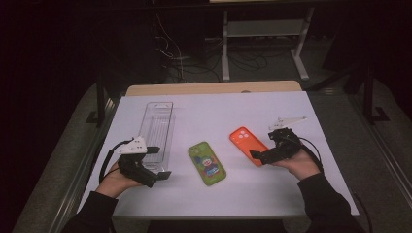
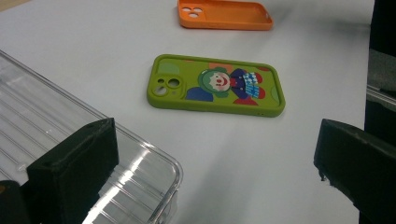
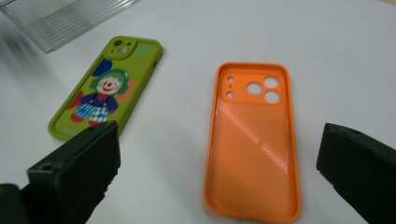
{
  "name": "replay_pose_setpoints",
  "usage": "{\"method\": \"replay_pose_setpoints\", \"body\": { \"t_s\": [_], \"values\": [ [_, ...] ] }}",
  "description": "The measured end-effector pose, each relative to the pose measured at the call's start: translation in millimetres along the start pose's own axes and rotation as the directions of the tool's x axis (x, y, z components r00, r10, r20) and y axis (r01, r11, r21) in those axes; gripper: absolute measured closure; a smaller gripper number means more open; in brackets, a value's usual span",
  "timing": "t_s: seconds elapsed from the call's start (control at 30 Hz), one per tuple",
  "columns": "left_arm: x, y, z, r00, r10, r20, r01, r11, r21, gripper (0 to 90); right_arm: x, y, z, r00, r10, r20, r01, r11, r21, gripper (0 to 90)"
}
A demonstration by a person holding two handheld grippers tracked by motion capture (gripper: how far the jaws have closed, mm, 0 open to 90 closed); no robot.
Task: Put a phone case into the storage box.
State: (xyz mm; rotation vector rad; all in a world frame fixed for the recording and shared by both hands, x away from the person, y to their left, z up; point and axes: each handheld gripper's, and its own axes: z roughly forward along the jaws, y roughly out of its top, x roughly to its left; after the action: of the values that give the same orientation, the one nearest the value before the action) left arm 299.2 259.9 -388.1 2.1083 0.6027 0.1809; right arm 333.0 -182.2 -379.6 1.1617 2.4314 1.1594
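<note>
A green phone case with a clown picture lies face up at the table's middle. An orange phone case lies hollow side up to its right. My left gripper hovers open at the near end of a clear plastic tray. Seen from the left gripper view, the tray corner sits between the jaws, with the green case ahead and the orange case beyond. My right gripper is open at the orange case's near end. The right gripper view has that case between its jaws, empty.
The white tabletop has bare room along the front edge and at the back. A wooden board edge runs behind it. Floor cables and a white stand lie beyond the table. The green case lies left of the orange one.
</note>
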Motion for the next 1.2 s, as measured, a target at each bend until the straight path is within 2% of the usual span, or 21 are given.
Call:
{"method": "replay_pose_setpoints", "body": {
  "t_s": [0.1, 0.17, 0.37, 0.53, 0.8, 0.97, 1.2],
  "values": [
    [0.0, -0.5, 0.0, 1.0, -0.009, 0.0, 0.009, 1.0, -0.002, 0.0, -3.0, 13.7, 10.0, 0.9999, -0.006, 0.013, 0.006, 1.0, -0.002, 0.0],
    [0.6, -0.5, -0.3, 1.0, -0.003, 0.0, 0.003, 1.0, 0.002, 0.0, -5.3, 19.7, 15.8, 0.9998, 0.016, 0.01, -0.016, 1.0, -0.006, 0.0],
    [0.9, -0.7, -0.6, 1.0, -0.005, 0.0, 0.005, 1.0, -0.002, 0.0, -10.3, 26.9, 30.3, 0.999, 0.032, 0.031, -0.033, 0.999, 0.02, 0.0],
    [0.8, -0.9, -0.2, 1.0, -0.006, 0.0, 0.006, 1.0, 0.001, 0.0, -15.0, 26.0, 40.7, 0.9978, 0.028, 0.06, -0.032, 0.998, 0.052, 0.0],
    [1.3, -1.2, 0.2, 1.0, -0.007, -0.001, 0.007, 1.0, 0.001, 0.0, -21.0, 23.4, 56.2, 0.996, 0.037, 0.081, -0.045, 0.994, 0.098, 0.0],
    [1.0, -1.8, -0.1, 0.9999, -0.012, -0.001, 0.012, 0.9999, 0.001, 0.0, -22.4, 19.1, 71.3, 0.9952, 0.025, 0.095, -0.038, 0.989, 0.146, 0.0],
    [1.7, -2.1, -0.3, 1.0, -0.007, 0.0, 0.008, 1.0, 0.006, 0.0, -21.3, 12.4, 83.7, 0.995, 0.02, 0.098, -0.038, 0.98, 0.194, 1.7]
  ]
}}
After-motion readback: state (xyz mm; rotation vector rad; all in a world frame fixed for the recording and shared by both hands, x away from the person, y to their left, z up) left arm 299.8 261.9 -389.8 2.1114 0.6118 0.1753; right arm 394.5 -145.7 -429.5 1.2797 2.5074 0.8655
